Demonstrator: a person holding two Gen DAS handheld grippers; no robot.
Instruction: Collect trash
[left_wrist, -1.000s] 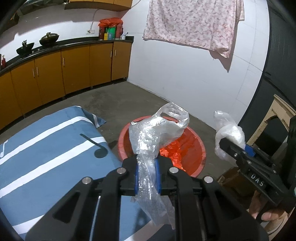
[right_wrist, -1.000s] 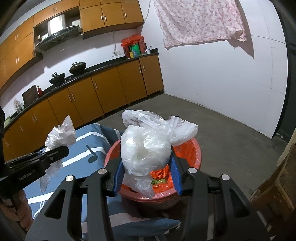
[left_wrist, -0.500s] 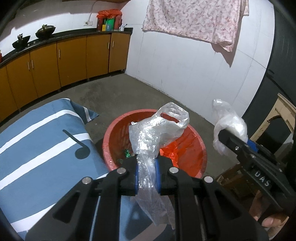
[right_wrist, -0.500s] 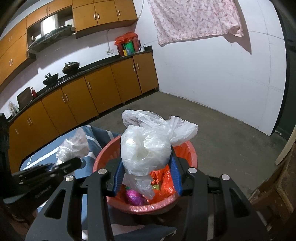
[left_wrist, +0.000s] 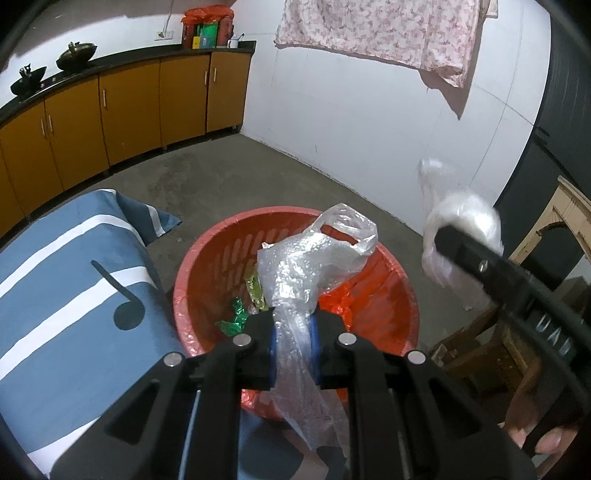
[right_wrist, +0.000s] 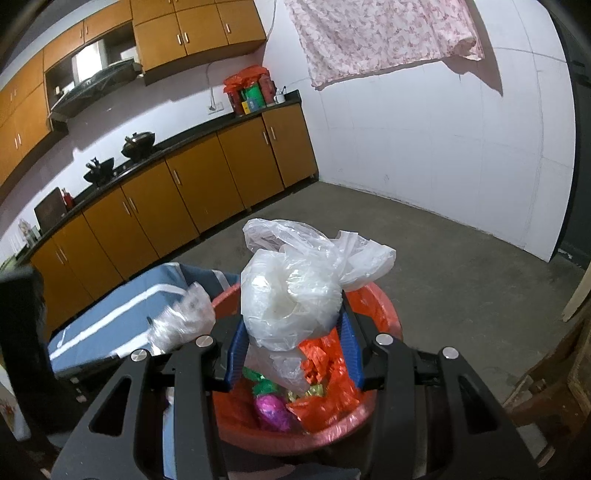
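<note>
Left gripper (left_wrist: 293, 341) clamping bubble wrap (left_wrist: 299, 273) (tail cut off)

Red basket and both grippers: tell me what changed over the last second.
Both grippers moved in over the red basket, which now shows its slotted wall and the wrappers inside. Nothing was let go: the left gripper still pinches the bubble wrap, and the right gripper still grips the white plastic bag. The blue striped cloth lies as before.
</note>
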